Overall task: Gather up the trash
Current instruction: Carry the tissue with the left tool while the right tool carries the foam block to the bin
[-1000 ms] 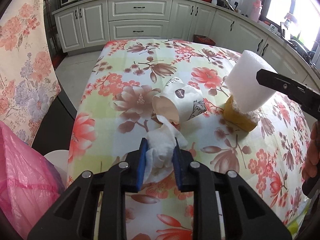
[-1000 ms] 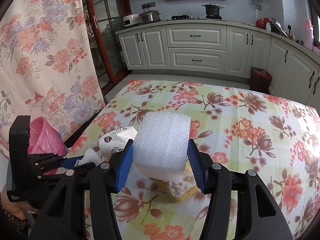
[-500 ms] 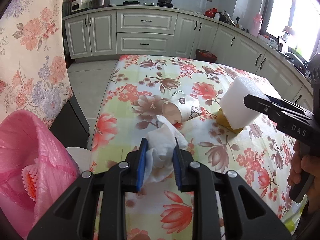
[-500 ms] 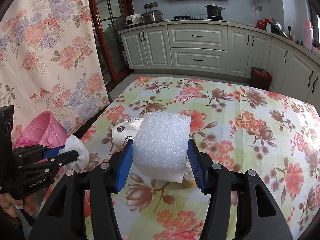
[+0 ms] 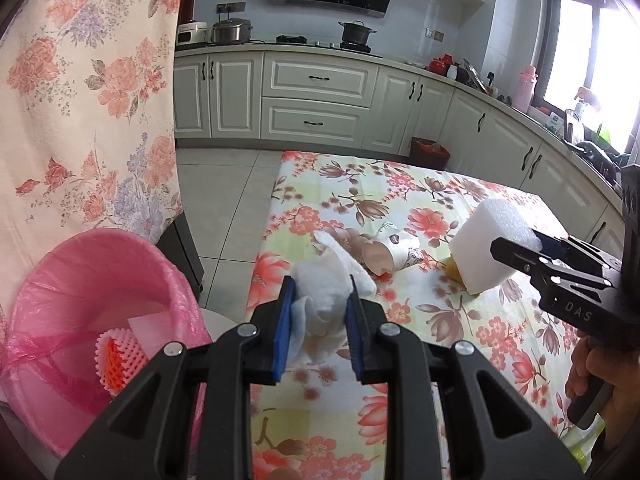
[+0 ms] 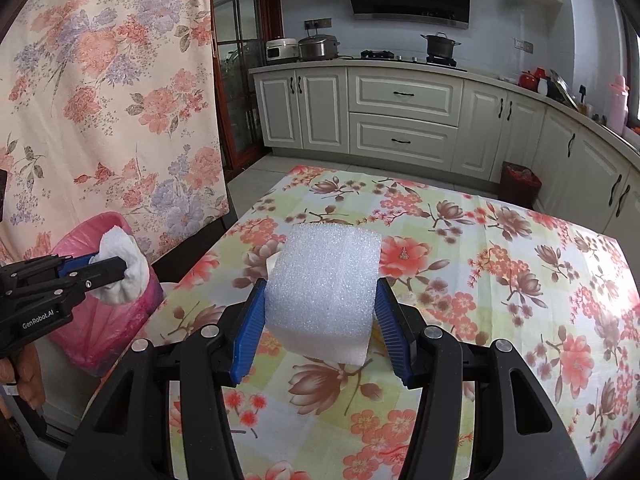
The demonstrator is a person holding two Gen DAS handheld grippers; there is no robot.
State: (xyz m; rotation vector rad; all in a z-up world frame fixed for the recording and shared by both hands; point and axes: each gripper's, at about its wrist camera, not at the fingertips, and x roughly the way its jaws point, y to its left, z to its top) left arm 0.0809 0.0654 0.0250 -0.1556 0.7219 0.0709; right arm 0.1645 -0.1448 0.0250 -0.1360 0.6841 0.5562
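Note:
My left gripper (image 5: 318,300) is shut on a crumpled white tissue (image 5: 324,280), held above the table's left edge, next to the bin. It also shows in the right wrist view (image 6: 120,266). My right gripper (image 6: 320,308) is shut on a white foam block (image 6: 324,292), held over the floral table; the block also shows in the left wrist view (image 5: 492,240). A pink-lined trash bin (image 5: 80,304) stands on the floor left of the table, with a foam net (image 5: 116,360) and paper inside. A tipped paper cup (image 5: 388,254) lies on the table. A yellow item (image 5: 454,268) lies under the foam block.
The table (image 6: 520,280) has a floral cloth. A floral curtain (image 6: 100,100) hangs on the left behind the bin (image 6: 100,320). A dark chair or frame (image 5: 184,248) stands between bin and table. Kitchen cabinets (image 6: 400,120) line the back wall.
Both grippers have risen and drawn back from the table. The left one has swung left with the tissue toward the pink bin, which now shows fully. The foam block has lifted off the yellow item.

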